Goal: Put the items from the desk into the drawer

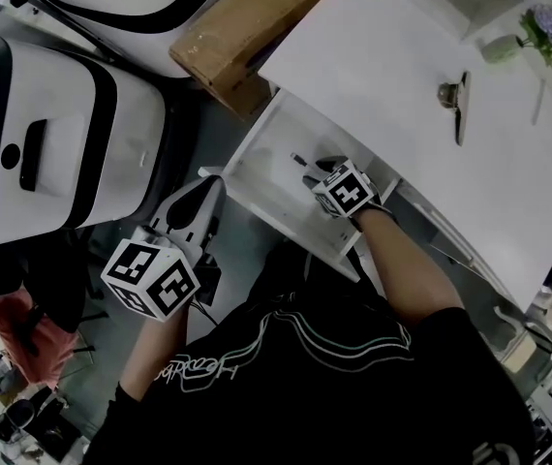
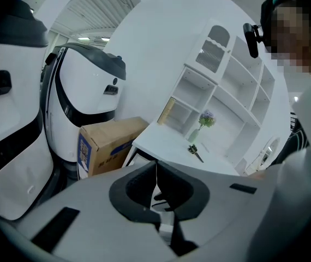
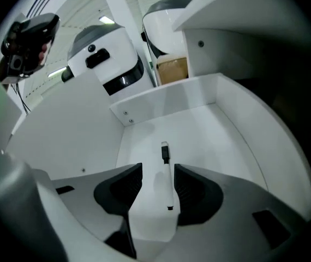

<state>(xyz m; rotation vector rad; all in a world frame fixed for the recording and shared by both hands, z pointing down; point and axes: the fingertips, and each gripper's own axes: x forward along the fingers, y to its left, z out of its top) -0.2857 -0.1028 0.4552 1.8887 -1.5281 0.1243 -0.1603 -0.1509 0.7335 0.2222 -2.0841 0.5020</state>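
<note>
Right gripper: jaws apart, down in drawer, clamping nothing.
Marker: on drawer floor between those jaws, long axis along them.
Left gripper: jaws together, empty, outside drawer.
Desk item: nearer right gripper.
</note>
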